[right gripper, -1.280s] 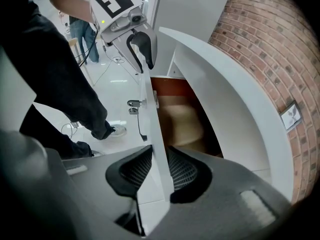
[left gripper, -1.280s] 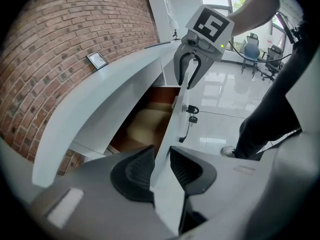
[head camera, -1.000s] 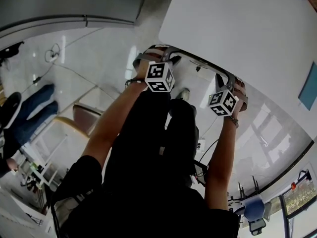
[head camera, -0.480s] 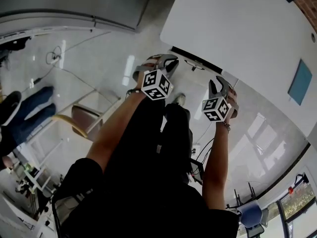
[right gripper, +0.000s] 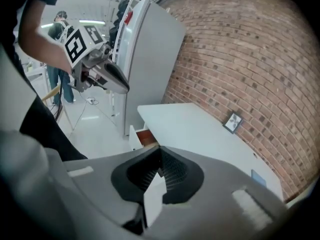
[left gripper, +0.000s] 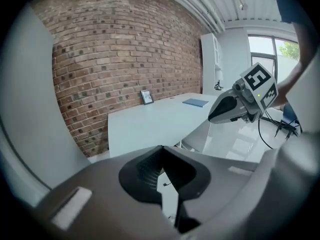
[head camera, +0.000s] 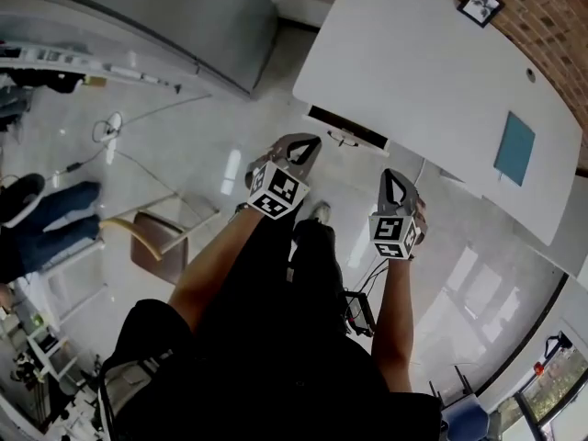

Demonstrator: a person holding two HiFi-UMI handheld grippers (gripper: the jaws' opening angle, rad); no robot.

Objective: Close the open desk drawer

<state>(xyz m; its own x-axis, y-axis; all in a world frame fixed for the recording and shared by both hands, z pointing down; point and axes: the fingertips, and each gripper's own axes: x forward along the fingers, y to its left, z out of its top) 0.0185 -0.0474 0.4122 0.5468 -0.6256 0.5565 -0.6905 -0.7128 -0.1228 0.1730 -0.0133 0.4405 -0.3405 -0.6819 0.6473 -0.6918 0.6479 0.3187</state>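
In the head view one drawer point(head camera: 346, 132) stands pulled out of the single white desk's point(head camera: 432, 72) edge, and two tools, the left gripper point(head camera: 309, 146) and the right gripper point(head camera: 393, 183), hang before it without touching. In the left gripper view the jaws are pressed together on nothing. In the right gripper view the jaws are likewise closed and empty; the drawer looks stiff and probably slides lightly, so I would push its flat white front near the middle.

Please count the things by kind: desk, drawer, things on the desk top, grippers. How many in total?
Desk: 1
Open drawer: 1
Picture frame: 1
Blue pad: 1
Grippers: 2 (left gripper, right gripper; jaws just closed, nothing between them)
Total: 6
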